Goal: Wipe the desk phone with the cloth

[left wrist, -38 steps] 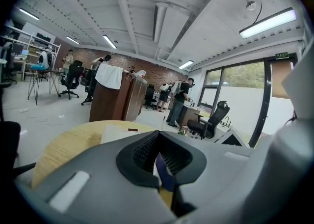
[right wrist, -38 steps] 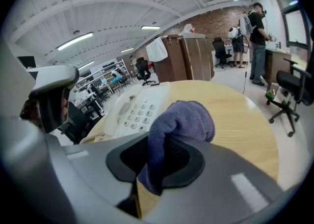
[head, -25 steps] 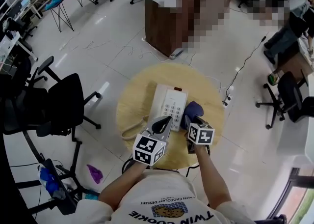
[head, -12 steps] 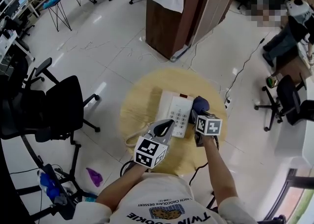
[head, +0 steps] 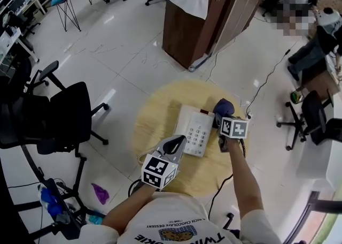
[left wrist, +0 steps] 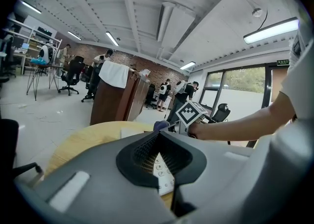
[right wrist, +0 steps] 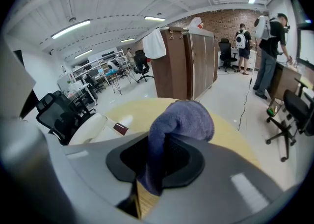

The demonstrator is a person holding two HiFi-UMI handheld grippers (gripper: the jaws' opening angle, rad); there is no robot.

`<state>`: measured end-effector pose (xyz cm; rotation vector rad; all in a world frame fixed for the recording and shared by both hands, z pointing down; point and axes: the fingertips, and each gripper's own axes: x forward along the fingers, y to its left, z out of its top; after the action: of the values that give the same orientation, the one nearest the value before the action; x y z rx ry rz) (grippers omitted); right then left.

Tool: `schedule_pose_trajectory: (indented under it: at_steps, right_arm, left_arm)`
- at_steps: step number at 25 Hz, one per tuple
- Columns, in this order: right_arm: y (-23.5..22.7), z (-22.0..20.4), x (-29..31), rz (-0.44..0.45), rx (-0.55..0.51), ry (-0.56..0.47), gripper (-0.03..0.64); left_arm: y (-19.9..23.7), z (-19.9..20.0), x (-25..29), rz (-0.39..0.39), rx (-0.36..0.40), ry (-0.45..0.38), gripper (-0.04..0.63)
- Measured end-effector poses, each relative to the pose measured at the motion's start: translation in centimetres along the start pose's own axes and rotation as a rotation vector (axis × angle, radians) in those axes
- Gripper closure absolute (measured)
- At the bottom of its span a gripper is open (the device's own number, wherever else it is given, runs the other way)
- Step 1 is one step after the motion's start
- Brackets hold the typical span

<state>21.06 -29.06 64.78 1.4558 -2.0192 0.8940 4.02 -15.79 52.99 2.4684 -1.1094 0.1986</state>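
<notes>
Currently pinching purple cloth between R gripper fingers, at far-right corner of white desk phone on round wooden tabletop. Cannot confirm cloth-to-phone contact. Holding L gripper at phone's near-left corner w/ fingers pressed together, nothing between. Via L gripper view: keypad just beyond fingers, R gripper farther off.

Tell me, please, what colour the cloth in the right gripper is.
Purplish blue; the cloth shows best in the right gripper view.
</notes>
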Motion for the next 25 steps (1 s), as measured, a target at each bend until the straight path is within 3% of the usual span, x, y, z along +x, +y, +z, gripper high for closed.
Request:
schedule_pose_trajectory:
  at_steps: [11,25]
  right_arm:
    - [-0.3,4.0,2.2,0.007,-0.112,0.046,0.551]
    - [4.4,5.3,6.2,0.116,-0.276,0.214,0.551]
  left_arm:
    - [0.8,0.6,-1.0,0.028,-0.013,-0.027,0.603]
    - [1.4,1.6,-2.8,0.053,-0.039,-0.07,0.603]
